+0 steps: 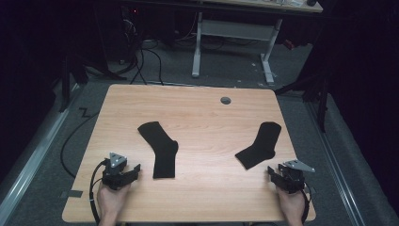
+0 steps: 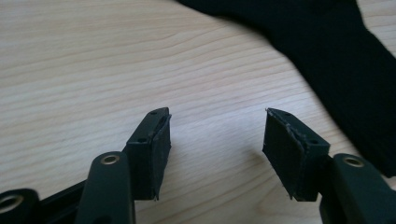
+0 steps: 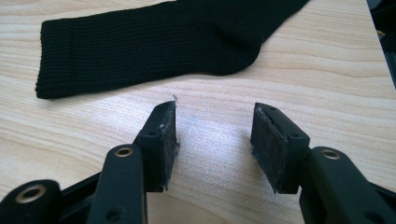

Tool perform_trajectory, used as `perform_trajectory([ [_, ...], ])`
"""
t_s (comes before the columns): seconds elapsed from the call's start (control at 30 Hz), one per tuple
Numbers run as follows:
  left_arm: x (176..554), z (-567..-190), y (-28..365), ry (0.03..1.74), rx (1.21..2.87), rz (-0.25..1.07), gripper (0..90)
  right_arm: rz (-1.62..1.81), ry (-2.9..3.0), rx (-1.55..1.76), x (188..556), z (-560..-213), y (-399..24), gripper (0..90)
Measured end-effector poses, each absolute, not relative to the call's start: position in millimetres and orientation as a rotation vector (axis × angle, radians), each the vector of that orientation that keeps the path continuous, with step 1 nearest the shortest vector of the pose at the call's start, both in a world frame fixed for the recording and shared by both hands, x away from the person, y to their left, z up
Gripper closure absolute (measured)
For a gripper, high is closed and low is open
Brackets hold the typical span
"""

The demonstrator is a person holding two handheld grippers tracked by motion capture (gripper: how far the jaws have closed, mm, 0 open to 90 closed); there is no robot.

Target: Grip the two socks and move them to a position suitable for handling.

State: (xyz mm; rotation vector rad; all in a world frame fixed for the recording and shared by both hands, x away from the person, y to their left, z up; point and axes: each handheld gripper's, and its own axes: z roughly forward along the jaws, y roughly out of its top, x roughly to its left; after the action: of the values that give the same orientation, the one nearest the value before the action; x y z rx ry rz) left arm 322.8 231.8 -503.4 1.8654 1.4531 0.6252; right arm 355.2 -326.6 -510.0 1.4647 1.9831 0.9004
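2 black socks are laid flat on the wooden table [image 1: 197, 113], well apart from each other. The left sock [image 1: 160, 148] is bent like an L, and the right sock [image 1: 261, 145] is bent too. Nothing has been picked up yet, so the work looks like it is only at its start. Both socks are left to be grabbed, and most likely to be put together as a pair.

The left gripper [image 1: 131, 170] is held near the bottom end of the left sock, not touching it. Its jaws are apart, with only bare wood between them. The right gripper [image 1: 275, 172] is held just beside the bottom end of the right sock. Its jaws are apart too, and nothing is held.

In the high view, both socks and both hands can be seen at once. In the right gripper view, the ribbed knit of the right sock [image 3: 149, 42] can be made out, and worn pads [image 3: 268, 144]. In the left gripper view, the left sock [image 2: 336, 65] is seen off to one side of the jaws.
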Motion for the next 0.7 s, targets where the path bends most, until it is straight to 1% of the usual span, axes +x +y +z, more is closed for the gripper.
perform_trajectory([
  [0.37,342,-485,214,1.372,1.866,0.594,44.9,0.901,1.985,1.465,355,-510,-327,50.3],
  [0.7,364,-481,187,1.333,1.946,0.595,44.8,0.903,1.988,1.463,355,-510,-326,49.4],
])
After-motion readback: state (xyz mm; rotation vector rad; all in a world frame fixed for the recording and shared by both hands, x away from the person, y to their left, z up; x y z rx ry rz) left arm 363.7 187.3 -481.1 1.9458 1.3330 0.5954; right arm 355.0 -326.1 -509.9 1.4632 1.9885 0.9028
